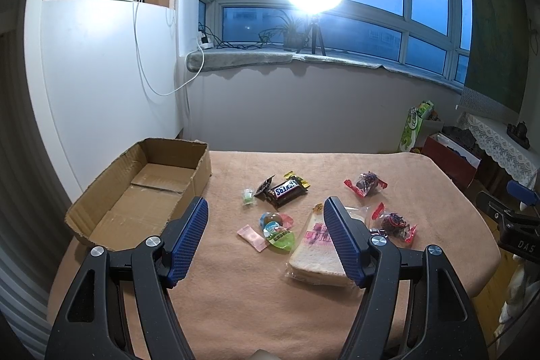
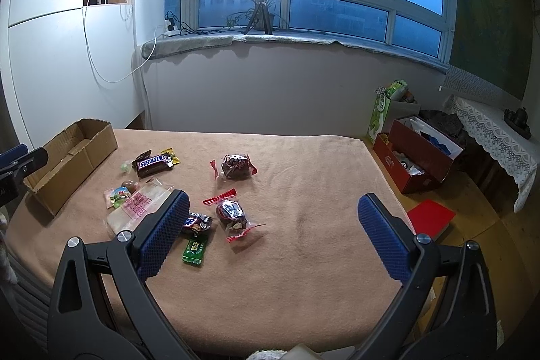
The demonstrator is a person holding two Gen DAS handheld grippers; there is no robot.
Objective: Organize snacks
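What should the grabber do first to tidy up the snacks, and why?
Probably move the left hand-held gripper forward and down onto the Snickers bar. Both hand-held grippers are open and hold nothing, the cardboard box on the left has nothing in it, and that bar lies among the snacks nearest the box, all loose on the cloth.

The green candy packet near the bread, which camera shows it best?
The right wrist view. The green candy packet lies there in full on the blanket, just beyond the right hand-held gripper, whose fingers are spread wide. In the left wrist view I cannot find it; that spot sits behind a finger of the left hand-held gripper.
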